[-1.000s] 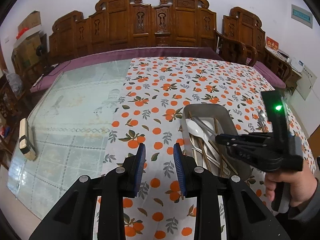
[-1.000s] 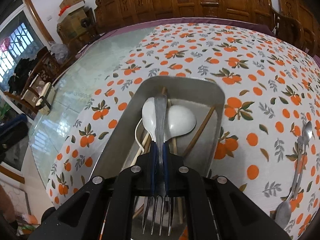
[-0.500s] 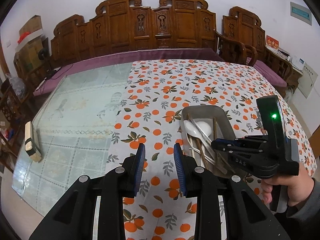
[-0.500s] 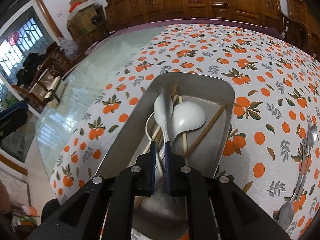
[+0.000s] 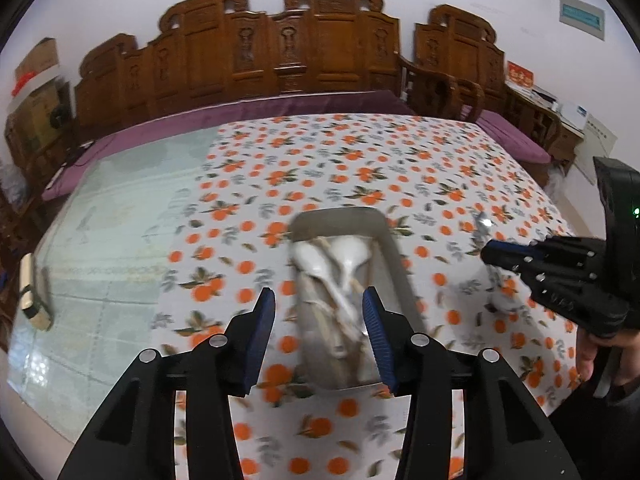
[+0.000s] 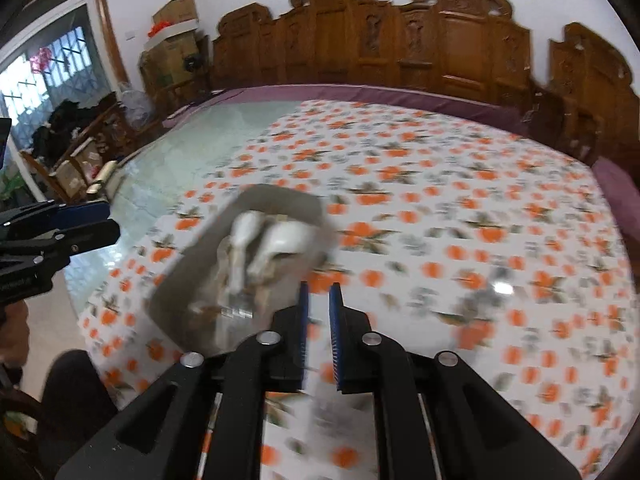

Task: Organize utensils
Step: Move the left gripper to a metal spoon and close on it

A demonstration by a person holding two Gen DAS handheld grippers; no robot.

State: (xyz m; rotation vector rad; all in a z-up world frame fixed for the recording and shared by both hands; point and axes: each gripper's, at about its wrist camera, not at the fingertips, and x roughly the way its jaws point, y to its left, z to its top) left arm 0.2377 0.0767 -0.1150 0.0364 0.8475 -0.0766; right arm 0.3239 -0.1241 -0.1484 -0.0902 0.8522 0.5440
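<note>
Orange-print tablecloth [image 6: 440, 168] bears what seem blurred utensils [image 6: 500, 290] right of the empty, opening right gripper [image 6: 318, 308], nearer than the opening left gripper [image 5: 318, 312].

Home: carved wooden bench [image 5: 312, 52], tablecloth [image 5: 360, 168]

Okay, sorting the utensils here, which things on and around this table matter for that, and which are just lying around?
Belong to the job:
metal tray
white spoons
fork
spoon on the cloth

Just lying about:
cardboard boxes
wooden block
carved bench
</note>
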